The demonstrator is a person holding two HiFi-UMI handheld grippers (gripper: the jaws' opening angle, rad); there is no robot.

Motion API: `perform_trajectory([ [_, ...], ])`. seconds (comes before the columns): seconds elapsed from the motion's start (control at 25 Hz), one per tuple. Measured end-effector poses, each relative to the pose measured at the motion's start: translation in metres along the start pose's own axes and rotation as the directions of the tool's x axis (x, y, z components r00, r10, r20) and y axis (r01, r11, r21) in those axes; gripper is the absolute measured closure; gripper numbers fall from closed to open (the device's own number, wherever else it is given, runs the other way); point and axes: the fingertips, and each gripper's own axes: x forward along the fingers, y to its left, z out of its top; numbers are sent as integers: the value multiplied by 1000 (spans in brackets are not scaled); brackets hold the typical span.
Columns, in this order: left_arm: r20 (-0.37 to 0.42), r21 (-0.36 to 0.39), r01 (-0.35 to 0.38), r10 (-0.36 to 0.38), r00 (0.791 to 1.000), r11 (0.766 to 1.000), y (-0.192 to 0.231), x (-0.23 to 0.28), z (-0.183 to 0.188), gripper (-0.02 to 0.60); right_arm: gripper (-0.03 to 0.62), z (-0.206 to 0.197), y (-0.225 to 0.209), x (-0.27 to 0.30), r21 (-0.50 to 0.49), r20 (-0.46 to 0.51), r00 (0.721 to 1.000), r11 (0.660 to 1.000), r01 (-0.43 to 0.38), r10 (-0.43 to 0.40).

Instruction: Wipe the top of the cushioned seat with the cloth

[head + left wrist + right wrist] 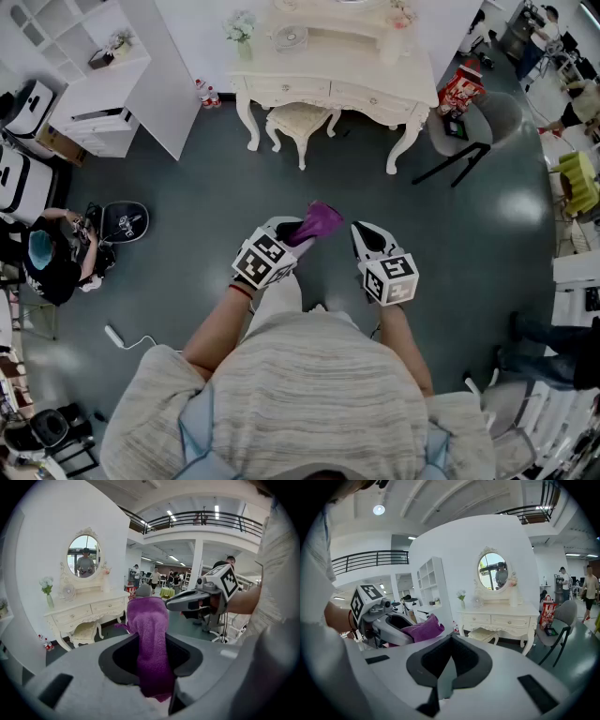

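Left gripper [294,236] pinches cloth [322,219], which sticks out ahead of its jaws; right gripper [364,234] just beside, pressed together, empty. Seat [298,119] lies straight ahead of left gripper, well apart, half under dresser [375,90]; left looks nearer

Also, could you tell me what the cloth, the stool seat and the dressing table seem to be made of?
The cloth looks like purple terry or microfibre: fuzzy nap, limp drape. The stool seat looks like cream fabric over padding, given its domed top. The dressing table seems to be cream-painted wood, with carved curved legs.
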Motion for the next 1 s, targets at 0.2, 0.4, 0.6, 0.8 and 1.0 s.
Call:
perform_trajectory([
  [0.2, -3, -4, 4, -4, 1000, 1000, 3, 2, -2, 439, 586, -1, -3, 4, 12, 0, 1000, 1000, 8, -8],
  [0.4, -3, -11, 5, -5, 1000, 1000, 15, 3, -1, 439, 586, 3, -7, 14, 14, -7, 1000, 1000, 14, -14],
  [0.6, -5, -21, 11, -11, 1000, 1000, 30, 4, -6, 439, 586, 6, -7, 29, 20, 9, 1000, 1000, 19, -19],
  [0.8, 1, -36, 18, -18, 1000, 999, 60, 7, -4, 439, 583, 20, -15, 49, 37, 29, 998, 998, 49, -51],
  [1.0, 11, -35, 30, -29, 1000, 999, 96, 6, 3, 439, 582, 30, -16, 82, 34, 0, 999, 999, 41, -41],
])
